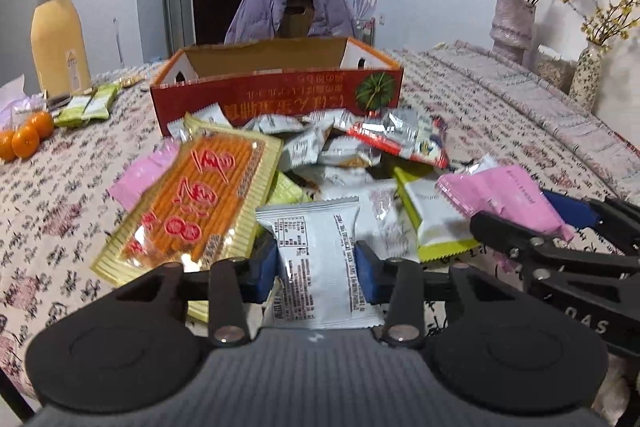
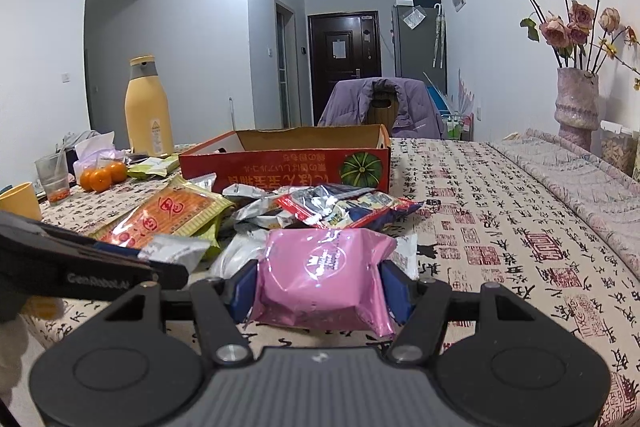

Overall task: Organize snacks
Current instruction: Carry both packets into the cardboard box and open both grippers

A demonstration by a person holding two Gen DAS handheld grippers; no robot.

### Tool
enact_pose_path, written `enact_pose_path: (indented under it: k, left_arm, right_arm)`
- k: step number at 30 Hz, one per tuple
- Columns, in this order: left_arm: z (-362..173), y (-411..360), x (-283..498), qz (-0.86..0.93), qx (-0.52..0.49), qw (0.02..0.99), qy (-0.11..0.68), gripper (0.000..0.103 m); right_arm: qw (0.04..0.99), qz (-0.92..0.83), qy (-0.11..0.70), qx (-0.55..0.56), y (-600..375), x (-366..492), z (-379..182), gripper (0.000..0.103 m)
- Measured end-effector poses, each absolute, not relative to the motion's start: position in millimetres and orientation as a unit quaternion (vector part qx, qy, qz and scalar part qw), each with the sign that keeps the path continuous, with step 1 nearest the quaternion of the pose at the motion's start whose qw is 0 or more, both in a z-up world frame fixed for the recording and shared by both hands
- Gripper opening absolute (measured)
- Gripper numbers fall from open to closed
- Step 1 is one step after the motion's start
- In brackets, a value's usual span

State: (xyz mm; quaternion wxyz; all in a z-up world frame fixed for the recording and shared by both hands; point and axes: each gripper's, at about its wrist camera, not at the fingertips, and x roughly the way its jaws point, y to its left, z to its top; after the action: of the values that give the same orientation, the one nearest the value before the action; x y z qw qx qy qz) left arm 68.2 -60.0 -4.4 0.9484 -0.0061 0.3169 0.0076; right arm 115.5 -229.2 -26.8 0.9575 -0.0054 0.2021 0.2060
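The bench (image 1: 480, 99) carries a red box (image 1: 276, 95) that shows empty from my views. Most snacks remain in the pile (image 1: 320, 155) before it. My left hand-held gripper (image 1: 316, 263) is clenched on a white packet (image 1: 320, 259); my right hand-held gripper (image 2: 318, 287) grasps a pink packet (image 2: 324, 275). Neither is boxed yet.

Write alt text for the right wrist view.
The right gripper has its jaws shut on a pink foil snack packet above a patterned tablecloth. Behind lie more snack packets and an open red cardboard box.
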Motion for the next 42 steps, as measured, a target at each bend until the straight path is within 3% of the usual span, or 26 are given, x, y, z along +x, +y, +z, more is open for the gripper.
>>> enact_pose_path:
  k: [23,32,42]
  left_arm:
    - [75,-21,135,0.022,-0.019,0.973,0.227,0.042]
    - [88,3,212,0.046,-0.025,0.970,0.238,0.042]
    - [61,29,314,0.130,-0.007,0.945,0.299,0.042]
  right_arm:
    - [0.964,0.210,0.162,-0.012,-195,203,42,0.064]
    - [0.957,0.214,0.197,-0.015,-165,285,63,0.064]
    - [0.943,0.186,0.274,-0.028,-122,390,49,0.064]
